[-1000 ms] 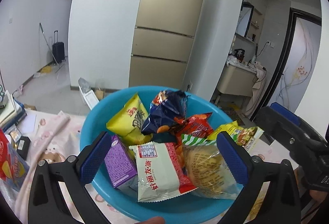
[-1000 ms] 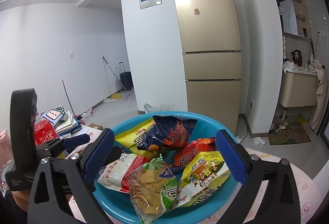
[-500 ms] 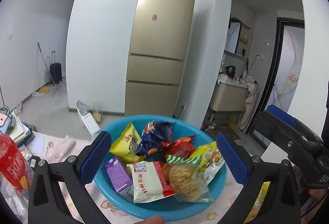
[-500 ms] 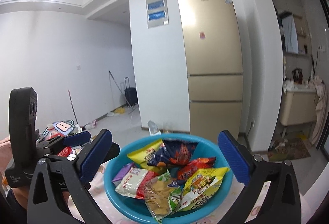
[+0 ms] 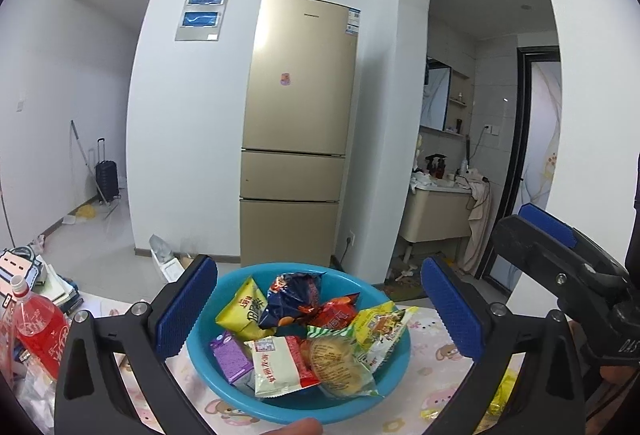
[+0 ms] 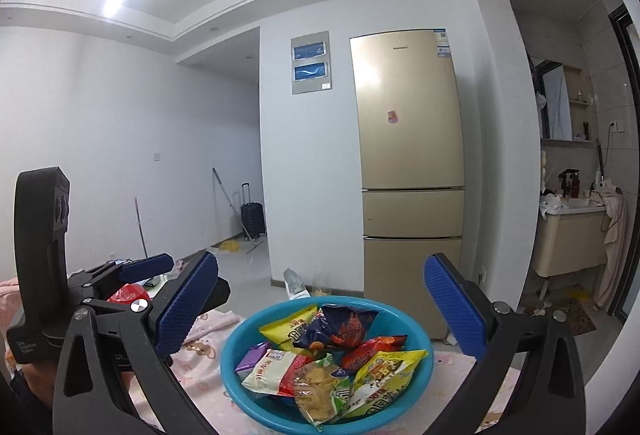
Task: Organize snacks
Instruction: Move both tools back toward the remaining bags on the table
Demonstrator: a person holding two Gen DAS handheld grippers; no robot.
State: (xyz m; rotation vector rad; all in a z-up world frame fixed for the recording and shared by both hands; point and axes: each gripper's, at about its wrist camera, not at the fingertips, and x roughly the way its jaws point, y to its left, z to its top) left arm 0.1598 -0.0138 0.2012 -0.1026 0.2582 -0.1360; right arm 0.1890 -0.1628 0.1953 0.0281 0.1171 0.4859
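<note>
Blue basin [image 5: 208, 375] holds snack packets; white packet [image 5: 276, 365] bears red Chinese characters. Left gripper [image 5: 318, 309] and right gripper [image 6: 320, 305]: both spread wide, empty.

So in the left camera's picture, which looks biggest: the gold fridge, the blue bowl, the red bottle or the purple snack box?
As they look in that view, largest first:
1. Gold fridge
2. Blue bowl
3. Red bottle, though it is partly cut off at the edge
4. Purple snack box

The fridge stands far back, so the ranking reflects appearance only.

Table under pink cartoon cloth [image 5: 436, 351], blue basin [image 5: 208, 371], red bottle [image 5: 38, 331], books [image 5: 56, 285]
</note>
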